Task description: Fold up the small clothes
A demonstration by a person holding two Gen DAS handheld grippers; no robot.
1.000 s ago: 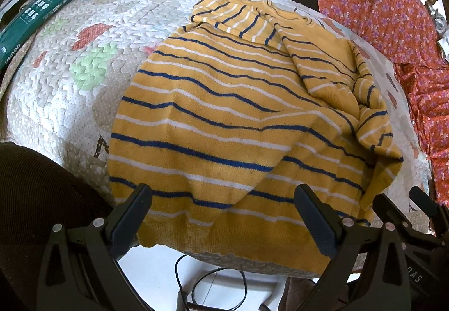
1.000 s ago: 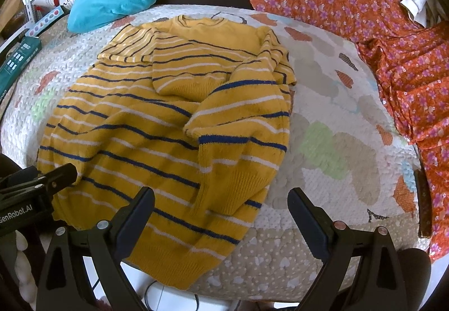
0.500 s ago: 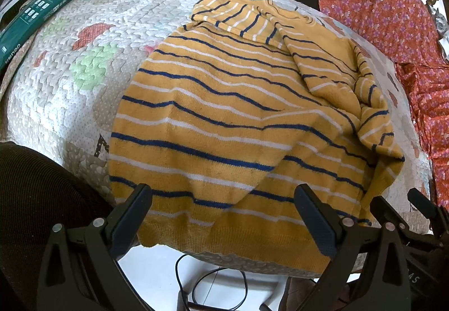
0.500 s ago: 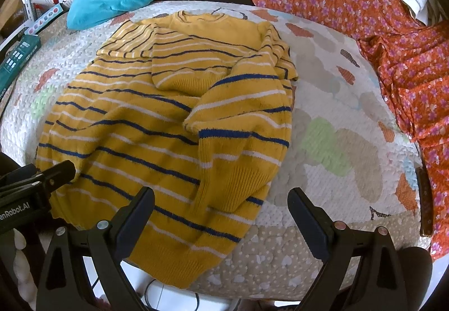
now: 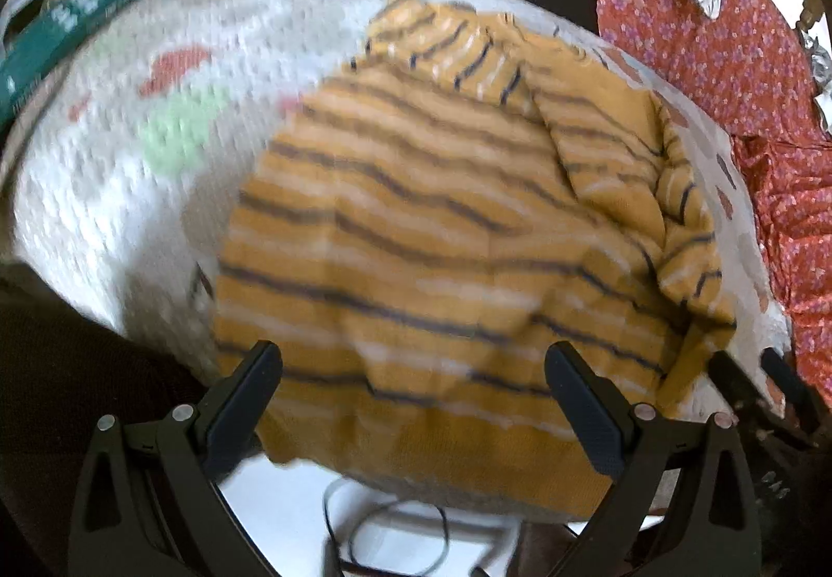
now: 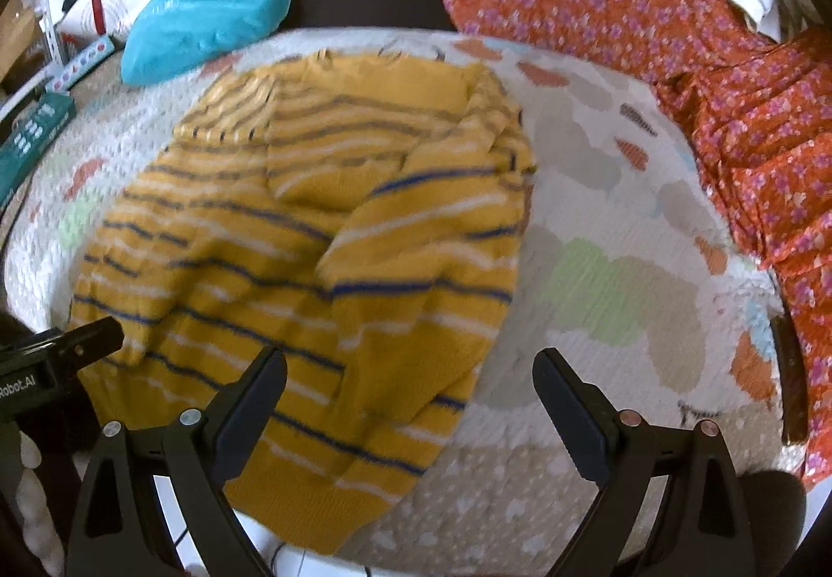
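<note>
A yellow sweater with blue and white stripes point(image 5: 442, 223) lies on a round quilted table point(image 5: 119, 192), both sleeves folded in over the body. Its hem hangs over the near edge. My left gripper point(image 5: 411, 369) is open and empty, just above the hem. My right gripper point(image 6: 411, 374) is open and empty, over the sweater's point(image 6: 322, 265) lower right part, near the folded sleeve. The left gripper's fingers point(image 6: 78, 343) show at the left of the right wrist view. Both views are blurred.
A turquoise cushion point(image 6: 208, 15) lies at the far edge of the table point(image 6: 624, 265). Green boxes point(image 5: 62, 36) sit at the far left. Orange floral fabric point(image 6: 702, 56) is draped at the right. A cable point(image 5: 385, 525) lies on the floor below the near edge.
Both grippers have moved forward a little over the sweater and the views have blurred. The sweater lies as before. Both grippers stay open.
</note>
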